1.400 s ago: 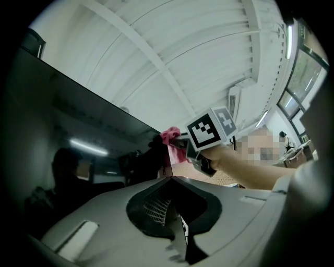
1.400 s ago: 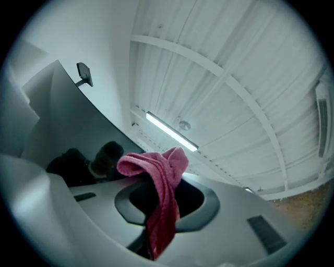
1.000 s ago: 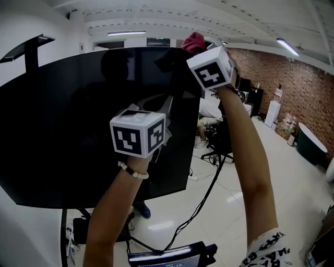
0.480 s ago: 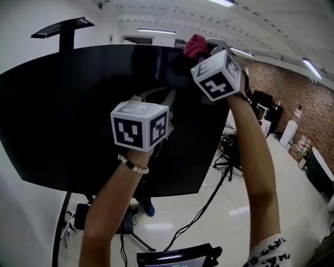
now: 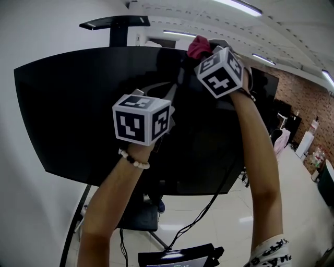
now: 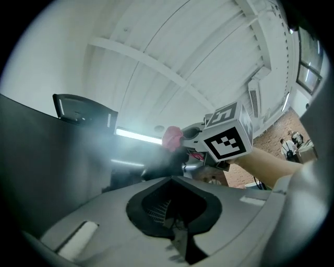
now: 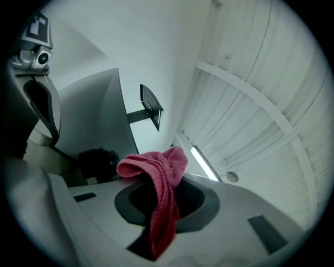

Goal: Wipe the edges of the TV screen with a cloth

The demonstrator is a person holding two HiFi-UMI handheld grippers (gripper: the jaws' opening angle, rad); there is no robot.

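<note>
While reading outward from the head camera, meets the left gripper [image 5: 172, 93] first, raised in front of the TV screen [image 5: 78, 114] at roughly mid-height, jaws aimed up along the glass. Shows, in the left gripper view, both jaws brought together with nothing between them. Hangs close to the dark panel; cannot tell whether touching. Looks idle for the wipe as held.

Higher and to the right, finds the right gripper [image 5: 202, 49] at the end of a fully raised arm [image 5: 258, 156], jaws clamped on the cloth [image 5: 197, 46]. Confirms the grip in the right gripper view: red fabric pinched in the jaw gap, 1 loose fold flopping over the front and a bunched end standing past the tips.

Just beyond those tips, puts the cloth right at the screen's top edge, right of the middle, with the bunched end poking above the rim. Cannot settle from these views whether fabric presses on the rim or rides just over it.

Turns on that 1 relation: top edge with its long axis running left to right, cloth at it, right gripper far nearer than the left. Leaves the longer stretch of rim to the left, toward the upper-left corner, and a shorter stretch to the right, partly hidden by that gripper. Judged from this, calls for a level sideways drag, not a reach.

Farthest back: black bracket [image 5: 115, 22] on a pole above the screen, then ceiling lights [image 5: 237, 6].
</note>
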